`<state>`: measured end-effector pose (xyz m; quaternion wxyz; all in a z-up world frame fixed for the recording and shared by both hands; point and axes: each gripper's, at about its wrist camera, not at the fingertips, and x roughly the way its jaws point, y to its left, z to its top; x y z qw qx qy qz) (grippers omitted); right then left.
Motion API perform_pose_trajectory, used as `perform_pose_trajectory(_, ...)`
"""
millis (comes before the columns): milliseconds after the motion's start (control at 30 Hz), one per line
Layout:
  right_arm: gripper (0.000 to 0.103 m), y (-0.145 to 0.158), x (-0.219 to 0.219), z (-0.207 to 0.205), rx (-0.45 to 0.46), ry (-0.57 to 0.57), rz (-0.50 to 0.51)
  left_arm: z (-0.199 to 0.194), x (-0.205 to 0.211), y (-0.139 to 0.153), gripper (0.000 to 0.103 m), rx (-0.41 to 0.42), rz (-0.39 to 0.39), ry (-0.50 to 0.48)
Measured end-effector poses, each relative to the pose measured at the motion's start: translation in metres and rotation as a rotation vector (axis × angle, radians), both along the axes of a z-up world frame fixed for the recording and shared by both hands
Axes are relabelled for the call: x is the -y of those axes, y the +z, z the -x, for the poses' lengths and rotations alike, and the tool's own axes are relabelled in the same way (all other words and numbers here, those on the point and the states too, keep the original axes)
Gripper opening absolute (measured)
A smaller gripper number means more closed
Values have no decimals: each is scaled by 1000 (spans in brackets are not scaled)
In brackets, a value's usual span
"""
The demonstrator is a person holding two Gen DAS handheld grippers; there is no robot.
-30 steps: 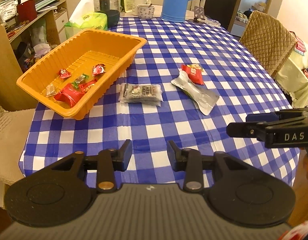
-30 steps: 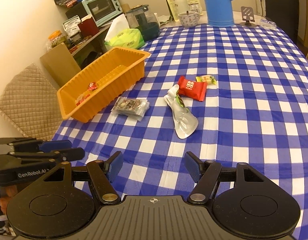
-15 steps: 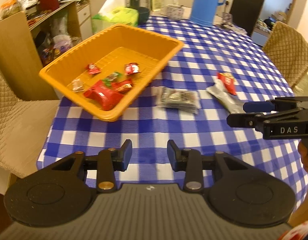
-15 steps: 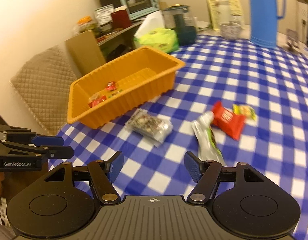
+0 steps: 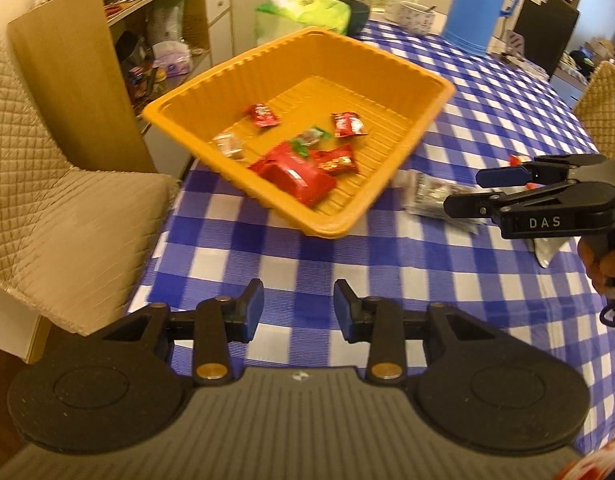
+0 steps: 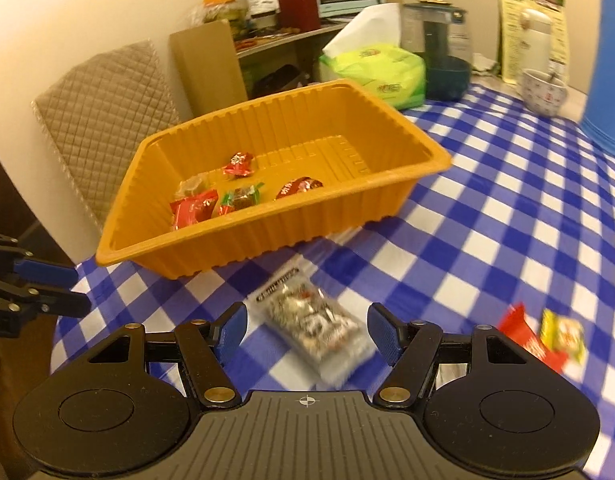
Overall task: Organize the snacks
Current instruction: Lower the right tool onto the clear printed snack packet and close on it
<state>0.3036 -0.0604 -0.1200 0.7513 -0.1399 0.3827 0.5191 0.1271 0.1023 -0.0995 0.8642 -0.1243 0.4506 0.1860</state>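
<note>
The left gripper (image 5: 298,306) hangs over the counter (image 5: 447,280) edge with its fingers narrowly parted on nothing; the orange tray (image 6: 243,240) sits at its twelve o'clock. The clear snack packet (image 6: 315,320), lying flat just outside the tray's near wall, looks light, crinkly and slippery, so pinching across its short width seems safest. It sits between the right gripper (image 6: 305,330)'s wide-open, empty fingers in the right wrist view, which also shows a red packet (image 6: 525,338) and yellow-green packet (image 6: 563,332) at three o'clock; the left view largely hides these behind that gripper.

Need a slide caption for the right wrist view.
Right gripper, jaws open, lined up over a clear snack packet beside the orange tray on the checked tablecloth.
</note>
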Motion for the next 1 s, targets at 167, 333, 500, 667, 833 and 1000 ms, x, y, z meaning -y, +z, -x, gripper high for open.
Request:
perform_pose_trajectory(167, 67, -10, -20, -2, 17, 67, 32, 4, -16, -2, 34, -11, -3, 38)
perform_pose_trajectory(333, 67, -21, -32, 5, 58, 125, 90, 6, -26, -2, 34, -18, -7, 54)
perform_pose_trajectory(500, 43, -26, -30, 17, 105, 162, 104, 6, -23, -1, 34, -19, -12, 38)
perform_pose_trajectory(667, 38, -24, -25, 23, 111, 125, 120, 5, -13, 0, 34, -18, -15, 11)
perform_pose_trajectory(833, 38, -14, -5, 32, 79, 75, 86, 6, 3, 5, 34, -6, -16, -29)
perform_pose_trajectory(1000, 38, 7, 32, 35, 37, -41, 27, -2, 27, 11, 34, 16, -13, -109)
